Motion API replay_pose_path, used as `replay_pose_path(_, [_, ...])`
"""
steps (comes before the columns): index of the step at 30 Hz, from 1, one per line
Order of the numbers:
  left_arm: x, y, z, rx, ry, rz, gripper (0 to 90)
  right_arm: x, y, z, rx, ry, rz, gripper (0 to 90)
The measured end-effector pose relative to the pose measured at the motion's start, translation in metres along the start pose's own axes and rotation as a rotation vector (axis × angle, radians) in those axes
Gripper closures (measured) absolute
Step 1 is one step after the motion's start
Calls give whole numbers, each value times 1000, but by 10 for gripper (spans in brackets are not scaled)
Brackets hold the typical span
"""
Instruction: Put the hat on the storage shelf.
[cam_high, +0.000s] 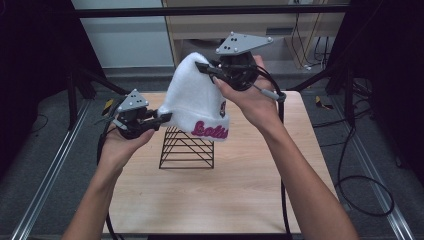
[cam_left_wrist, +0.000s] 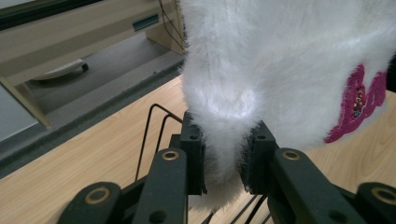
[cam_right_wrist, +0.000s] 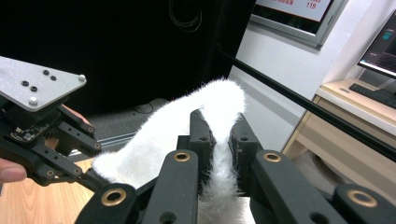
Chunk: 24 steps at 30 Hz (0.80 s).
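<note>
A fluffy white knit hat (cam_high: 194, 100) with pink lettering on its cuff hangs in the air over a black wire rack (cam_high: 187, 148). My left gripper (cam_high: 167, 116) is shut on the hat's lower left cuff edge; in the left gripper view the white fabric (cam_left_wrist: 224, 154) is pinched between the jaws. My right gripper (cam_high: 205, 67) is shut on the crown of the hat, higher up, and the right gripper view shows the hat's fuzzy top (cam_right_wrist: 219, 140) squeezed between its jaws. The left gripper (cam_right_wrist: 91, 179) also appears at that view's left.
The wire rack stands near the middle of a light wooden table (cam_high: 235, 190). Metal rails run along both sides of the table. Cables lie on the floor at the right (cam_high: 360, 185). A pale cabinet (cam_high: 280, 25) stands behind the table.
</note>
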<state>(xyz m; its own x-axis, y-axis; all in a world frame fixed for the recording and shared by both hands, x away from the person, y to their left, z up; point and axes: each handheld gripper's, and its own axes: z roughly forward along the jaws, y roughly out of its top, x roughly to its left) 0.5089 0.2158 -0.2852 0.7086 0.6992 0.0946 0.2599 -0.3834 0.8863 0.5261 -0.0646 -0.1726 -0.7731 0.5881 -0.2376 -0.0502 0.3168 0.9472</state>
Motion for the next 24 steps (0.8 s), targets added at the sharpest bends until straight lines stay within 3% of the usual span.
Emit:
replay_pose_path(12, [12, -15, 4, 23, 33, -32, 728, -2, -13, 22, 31, 14, 11, 830])
replay_pose_path(24, [16, -26, 10, 29, 64, -50, 725, -6, -26, 36, 69, 17, 16, 827])
